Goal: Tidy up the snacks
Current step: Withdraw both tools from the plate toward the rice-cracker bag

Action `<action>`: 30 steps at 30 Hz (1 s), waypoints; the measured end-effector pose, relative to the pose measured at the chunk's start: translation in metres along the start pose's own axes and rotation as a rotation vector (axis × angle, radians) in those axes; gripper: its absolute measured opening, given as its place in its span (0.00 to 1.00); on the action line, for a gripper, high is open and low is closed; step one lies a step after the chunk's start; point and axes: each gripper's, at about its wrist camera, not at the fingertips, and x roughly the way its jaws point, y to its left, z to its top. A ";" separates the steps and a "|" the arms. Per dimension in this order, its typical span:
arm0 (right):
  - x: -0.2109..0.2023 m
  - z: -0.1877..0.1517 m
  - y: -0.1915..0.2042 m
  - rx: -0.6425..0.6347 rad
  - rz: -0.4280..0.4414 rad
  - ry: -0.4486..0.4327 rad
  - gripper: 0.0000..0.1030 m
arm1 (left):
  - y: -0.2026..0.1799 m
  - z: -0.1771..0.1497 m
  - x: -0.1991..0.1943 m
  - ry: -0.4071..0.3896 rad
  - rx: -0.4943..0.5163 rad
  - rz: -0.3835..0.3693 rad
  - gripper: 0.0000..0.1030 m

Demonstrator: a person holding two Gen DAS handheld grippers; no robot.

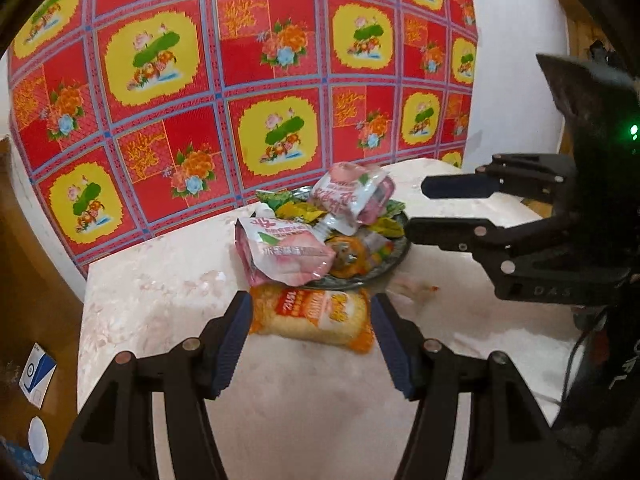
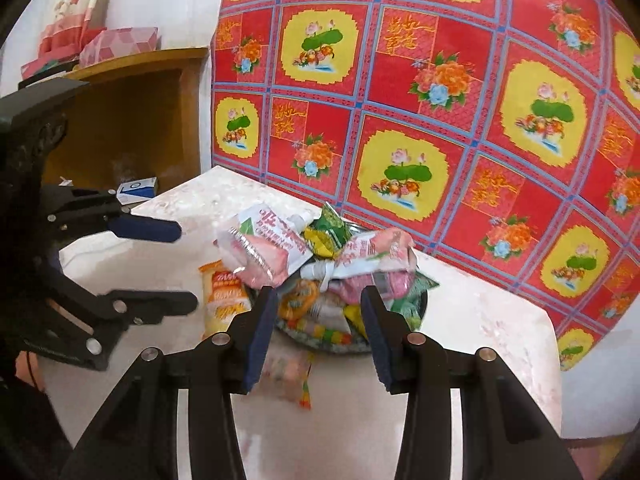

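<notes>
A dark round plate [image 1: 394, 266] on the pale marble table holds a heap of snacks, with two pink-and-white pouches [image 1: 280, 254] on top. The plate also shows in the right wrist view [image 2: 320, 343]. An orange-and-yellow snack packet [image 1: 316, 316] lies on the table in front of the plate. My left gripper [image 1: 310, 316] is open, its blue pads on either side of this packet, not closed on it. My right gripper [image 2: 318, 312] is open and empty, just before the plate's near rim. A small clear candy packet [image 2: 290, 376] lies on the table under it.
A red and yellow floral cloth [image 1: 240, 80] hangs behind the table. A wooden shelf [image 2: 132, 120] stands at the left with a blue-and-white box [image 2: 138, 190]. The table's left edge [image 1: 82, 320] drops to a brown floor with a white dish [image 1: 38, 438].
</notes>
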 end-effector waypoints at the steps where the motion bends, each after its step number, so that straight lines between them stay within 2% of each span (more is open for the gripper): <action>1: -0.005 -0.003 0.001 0.003 -0.003 -0.001 0.43 | -0.003 -0.001 -0.005 -0.003 0.000 0.002 0.62; 7: -0.032 -0.029 0.012 0.027 -0.006 -0.001 0.43 | -0.020 -0.020 -0.028 -0.009 -0.027 0.014 0.65; 10: -0.044 -0.048 0.019 0.062 -0.004 -0.003 0.43 | -0.027 -0.039 -0.026 0.002 -0.081 0.005 0.65; 14: -0.053 -0.088 0.024 0.148 -0.043 -0.012 0.43 | -0.035 -0.069 -0.021 -0.005 -0.140 0.061 0.65; 17: -0.056 -0.107 0.019 0.226 -0.050 0.009 0.43 | -0.036 -0.081 -0.022 -0.017 -0.187 0.035 0.65; 22: -0.063 -0.123 0.016 0.246 -0.110 0.023 0.43 | -0.037 -0.093 -0.018 -0.002 -0.201 0.050 0.65; 25: -0.060 -0.127 0.012 0.279 -0.111 0.040 0.43 | -0.038 -0.094 -0.020 -0.010 -0.184 0.053 0.66; 29: -0.058 -0.130 0.014 0.268 -0.125 0.062 0.44 | -0.023 -0.072 -0.018 0.039 -0.137 -0.062 0.67; 30: -0.058 -0.130 0.014 0.267 -0.127 0.063 0.44 | -0.012 -0.060 -0.017 0.033 -0.130 -0.088 0.74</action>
